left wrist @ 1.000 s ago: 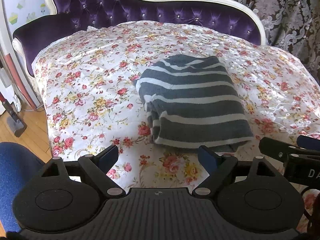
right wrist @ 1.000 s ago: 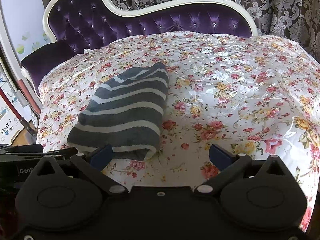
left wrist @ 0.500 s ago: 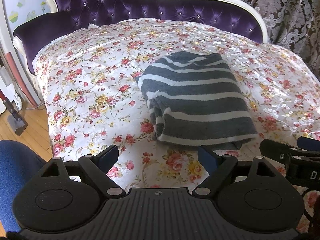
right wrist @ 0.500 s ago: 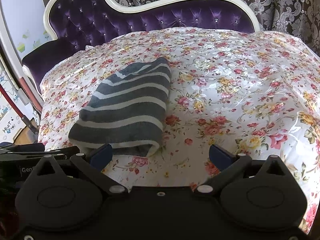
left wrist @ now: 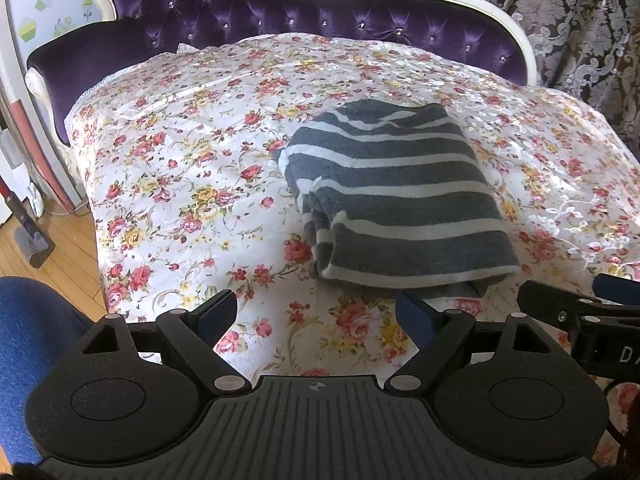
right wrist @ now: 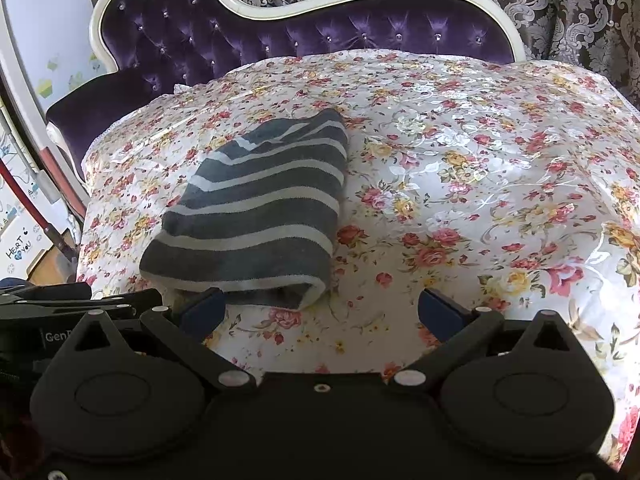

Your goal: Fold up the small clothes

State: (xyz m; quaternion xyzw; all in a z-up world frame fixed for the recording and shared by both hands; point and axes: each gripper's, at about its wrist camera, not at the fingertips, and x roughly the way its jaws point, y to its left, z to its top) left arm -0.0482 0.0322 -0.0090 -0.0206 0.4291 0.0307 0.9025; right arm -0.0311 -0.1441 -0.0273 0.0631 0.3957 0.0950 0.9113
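The left gripper (left wrist: pixel 316 312) sits at the bottom of its own view with its two blue-padded fingers (left wrist: pixel 218 310) spread wide and nothing between them, only flowered cloth showing in the gap. The right gripper (right wrist: pixel 320 312) is likewise spread wide and holds nothing; its left-hand pad lies in front of the near hem of the garment, though whether it touches cannot be told. Part of the right gripper also shows at the lower right edge of the left view, and part of the left one at the lower left edge of the right view. Just beyond both pairs of fingers lies one folded grey sweater with white stripes (left wrist: pixel 396 196), a single bundle, right of centre in the left view and left of centre in the right view (right wrist: pixel 260 216). It rests on one floral quilt (left wrist: pixel 180 168) printed with red and yellow roses, which covers the whole seat. Behind the quilt rises one purple tufted sofa back (right wrist: pixel 320 28) with a cream frame, and above that hangs a dark damask curtain (right wrist: pixel 560 4). At the left edge of the left view are a strip of wooden floor (left wrist: pixel 68 248) and a blue sleeve (left wrist: pixel 28 360).
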